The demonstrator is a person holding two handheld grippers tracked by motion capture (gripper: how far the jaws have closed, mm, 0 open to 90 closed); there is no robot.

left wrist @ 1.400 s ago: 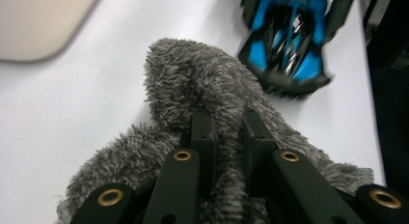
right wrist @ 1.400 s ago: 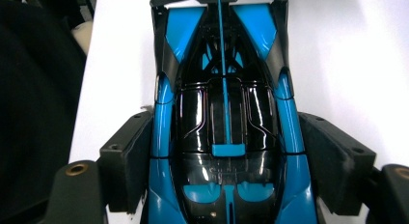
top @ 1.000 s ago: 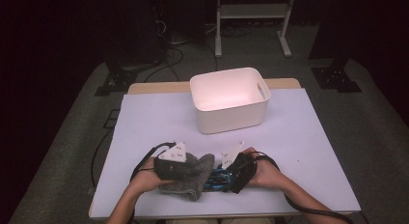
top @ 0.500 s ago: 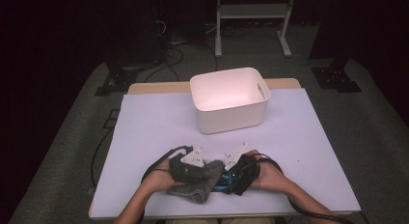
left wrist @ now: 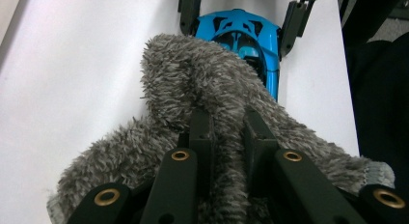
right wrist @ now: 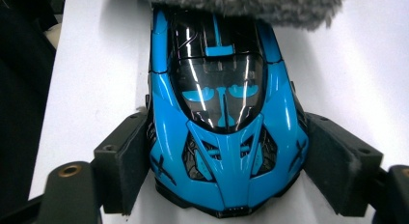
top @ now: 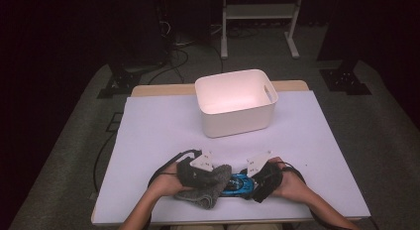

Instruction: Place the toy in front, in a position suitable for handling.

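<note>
Right tool (right wrist: 226, 156): jaws set wide, one pad on each flank of the blue toy car (right wrist: 225, 137), pressing at both sides in the right gripper view; the car is held. The jaws have just eased slightly inward, with the car between them. In the high view this tool (top: 250, 183) sits at about 5 o'clock of the counter, in the person's right hand (top: 287, 178).

Left tool (left wrist: 226, 137): jaws drawn narrow, clamped on a fold of the grey fluffy cloth (left wrist: 212, 93). The left gripper view shows pile bunched between and around both jaws. In the high view this tool (top: 210, 176) lies at about 6 o'clock, in the left hand (top: 166, 183).

Toy car: blue body with black glazing and black vents. It rests on the counter's near edge zone, between the two tools (top: 236, 183). The cloth lies over one end of the car and touches it; in the right gripper view the pile covers the car's far end at 12 o'clock. In the left gripper view the car shows beyond the cloth at 12 o'clock, with the other tool's jaws either side of it.

Cloth: heaped on the counter, just left of the car in the high view (top: 210, 190).

Counter (top: 158, 131): white surface. A white plastic tub (top: 235, 103) with a handle slot stands at 12 o'clock, well apart from the hands.
</note>
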